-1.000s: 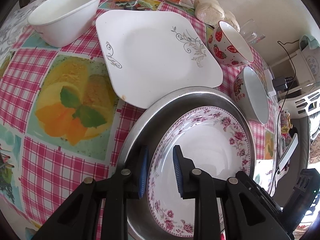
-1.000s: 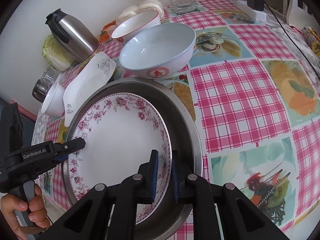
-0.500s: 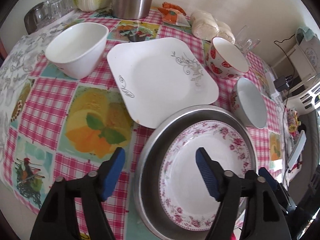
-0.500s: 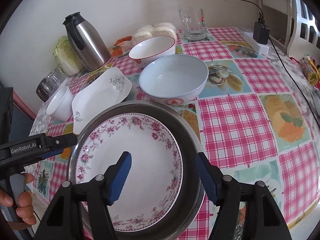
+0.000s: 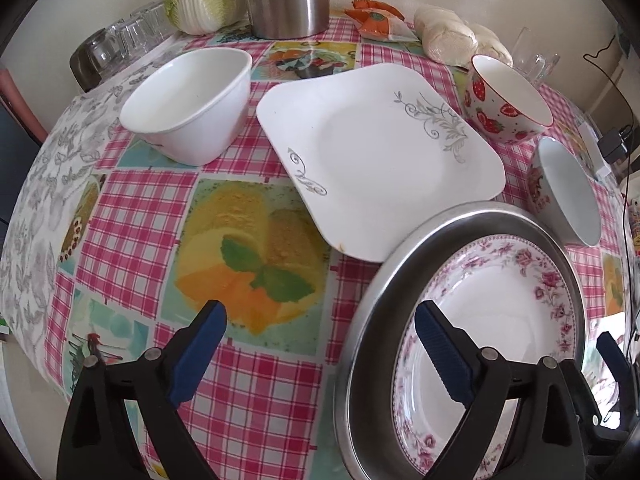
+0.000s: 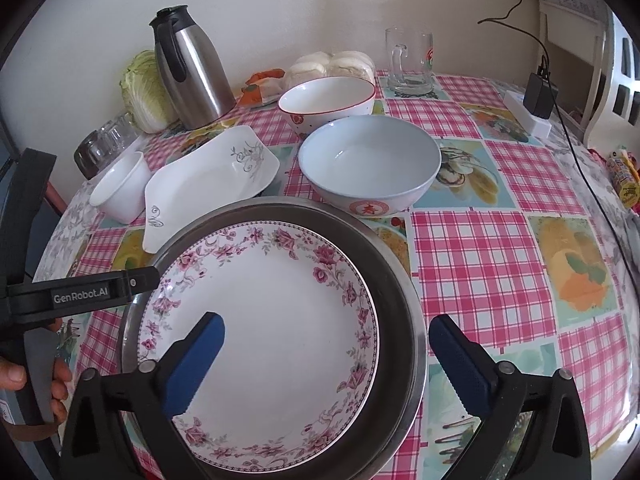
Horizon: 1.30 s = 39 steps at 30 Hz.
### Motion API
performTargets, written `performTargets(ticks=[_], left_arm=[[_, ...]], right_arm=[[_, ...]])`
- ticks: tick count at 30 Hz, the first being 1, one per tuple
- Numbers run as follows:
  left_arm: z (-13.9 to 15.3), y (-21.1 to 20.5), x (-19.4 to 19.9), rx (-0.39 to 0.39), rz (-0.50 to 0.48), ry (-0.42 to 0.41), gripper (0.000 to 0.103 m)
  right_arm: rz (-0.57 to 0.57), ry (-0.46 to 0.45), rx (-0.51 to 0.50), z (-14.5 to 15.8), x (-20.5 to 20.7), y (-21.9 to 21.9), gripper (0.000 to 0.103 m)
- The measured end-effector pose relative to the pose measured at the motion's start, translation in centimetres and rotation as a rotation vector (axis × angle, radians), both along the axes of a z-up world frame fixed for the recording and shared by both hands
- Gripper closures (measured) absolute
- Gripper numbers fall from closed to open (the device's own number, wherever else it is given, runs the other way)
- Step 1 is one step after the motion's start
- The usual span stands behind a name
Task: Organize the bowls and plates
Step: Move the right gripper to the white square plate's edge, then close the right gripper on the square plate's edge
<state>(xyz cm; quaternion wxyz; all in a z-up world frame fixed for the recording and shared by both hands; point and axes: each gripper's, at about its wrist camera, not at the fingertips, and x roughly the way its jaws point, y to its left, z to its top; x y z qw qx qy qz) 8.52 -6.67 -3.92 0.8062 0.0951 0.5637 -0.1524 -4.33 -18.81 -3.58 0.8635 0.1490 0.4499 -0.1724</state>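
I see the floral plate (image 6: 272,332) lying inside the metal basin (image 6: 404,280) — nothing else in it. The square plate (image 5: 376,152) touches the basin's rim, bowls nearby. Both my tools — left tool (image 5: 320,352), right tool (image 6: 326,360) — are opening, clamping nothing.

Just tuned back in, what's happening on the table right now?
A person works two grippers over the floral plate, which lies in the metal pan. The jaws of the left gripper and right gripper are opening, pressing on nothing. The square plate and three bowls sit on the table, not yet stacked.
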Motion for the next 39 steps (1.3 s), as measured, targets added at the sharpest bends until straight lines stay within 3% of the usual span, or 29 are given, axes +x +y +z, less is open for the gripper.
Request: performTargets(ticks=[4, 8, 11, 19, 24, 28, 32, 39], left_arm=[[1.6, 0.2, 0.6, -0.01, 0.009, -0.138, 0.007], [3.0, 1.0, 2.0, -0.008, 0.077, -0.218, 0.007], [4.0, 2.1, 3.3, -0.089, 0.128, -0.242, 0.007], [4.8, 2.2, 6.0, -0.179, 0.161, -0.264, 0.0], [5.1, 2.0, 7.1, -0.278, 0.135, -0.242, 0.0], [4.6, 2.3, 8.4, -0.342, 0.143, -0.161, 0.0], [3.0, 2.6, 10.0, -0.286, 0.19, -0.047, 0.0], [1.7, 3.2, 11.2, -0.345, 0.214, 0.034, 0.001]], right_arm=[[-0.019, -0.03, -0.018, 0.5, -0.1, -0.2, 0.0], [-0.021, -0.087, 0.026, 0.9, -0.2, -0.6, 0.0], [-0.022, -0.115, 0.062, 1.1, -0.1, -0.7, 0.0], [-0.014, -0.154, 0.054, 2.5, 1.2, -0.7, 0.0], [0.016, -0.205, 0.084, 4.5, 3.0, -1.1, 0.0], [0.044, -0.194, 0.114, 5.9, 5.6, -2.0, 0.0], [0.078, -0.128, 0.088, 7.1, 8.7, -2.1, 0.0], [0.12, -0.077, 0.169, 7.3, 13.3, -2.1, 0.001]])
